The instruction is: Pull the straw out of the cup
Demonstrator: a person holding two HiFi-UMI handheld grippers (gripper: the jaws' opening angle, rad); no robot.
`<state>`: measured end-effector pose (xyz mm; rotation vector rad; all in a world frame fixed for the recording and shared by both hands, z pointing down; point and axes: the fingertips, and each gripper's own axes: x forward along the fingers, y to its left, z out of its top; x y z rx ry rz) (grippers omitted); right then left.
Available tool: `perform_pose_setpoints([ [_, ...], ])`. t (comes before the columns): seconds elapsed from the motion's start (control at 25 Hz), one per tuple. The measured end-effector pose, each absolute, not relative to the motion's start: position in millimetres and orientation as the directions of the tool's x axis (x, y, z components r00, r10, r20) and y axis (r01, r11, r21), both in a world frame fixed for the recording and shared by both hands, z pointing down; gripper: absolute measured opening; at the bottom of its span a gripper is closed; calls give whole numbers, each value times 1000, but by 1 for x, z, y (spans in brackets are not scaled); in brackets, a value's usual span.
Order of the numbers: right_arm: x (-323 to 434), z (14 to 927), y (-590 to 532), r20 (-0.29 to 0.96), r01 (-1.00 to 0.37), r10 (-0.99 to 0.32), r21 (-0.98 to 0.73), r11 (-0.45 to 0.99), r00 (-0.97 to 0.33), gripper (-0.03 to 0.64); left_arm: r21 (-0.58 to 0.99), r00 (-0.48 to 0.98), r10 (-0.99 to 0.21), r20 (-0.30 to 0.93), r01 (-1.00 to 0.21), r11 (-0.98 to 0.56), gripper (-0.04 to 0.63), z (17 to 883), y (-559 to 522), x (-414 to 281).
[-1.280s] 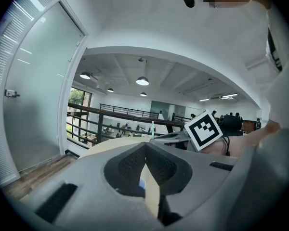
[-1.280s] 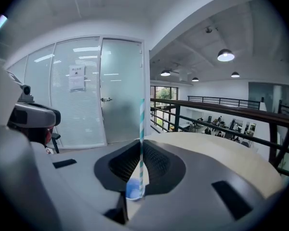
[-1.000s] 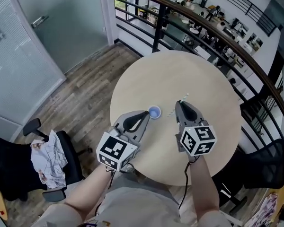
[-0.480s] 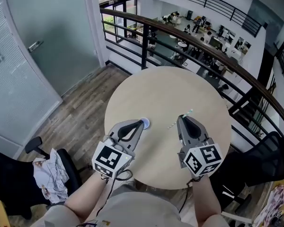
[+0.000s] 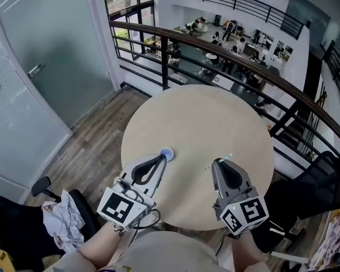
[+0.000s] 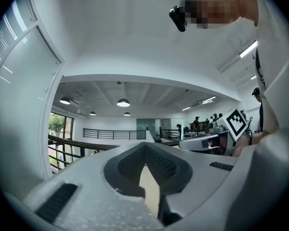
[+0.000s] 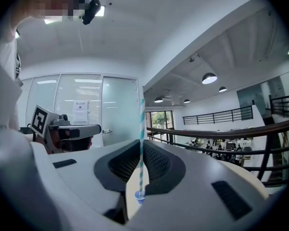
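Right claw (image 5: 218,162), pinched on the straw (image 7: 141,129), has risen beside our closed, empty left claw (image 5: 158,158), so we judge the cup (image 5: 166,151) cleared

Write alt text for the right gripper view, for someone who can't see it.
The right gripper, jaws shut, pinches a teal-and-white striped straw that stands upright in the frame. A small blue cup shows low in the gap between the jaws; beyond are a glass door and a dark railing.
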<state>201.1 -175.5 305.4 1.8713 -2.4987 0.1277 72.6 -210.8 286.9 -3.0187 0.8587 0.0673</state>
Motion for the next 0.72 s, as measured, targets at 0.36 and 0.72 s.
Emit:
perform_pose_setpoints([
  [0.36,189,340,-158,130,-965,-956,-65,255,-262,32,-91,839,-540,69,-533,-841,12,350,-208,69],
  [0.72,191,360,-149,166,-970,-956,-40,238,-241,32,-29,838,-532,117,-533,-846,12,372,-195,64],
])
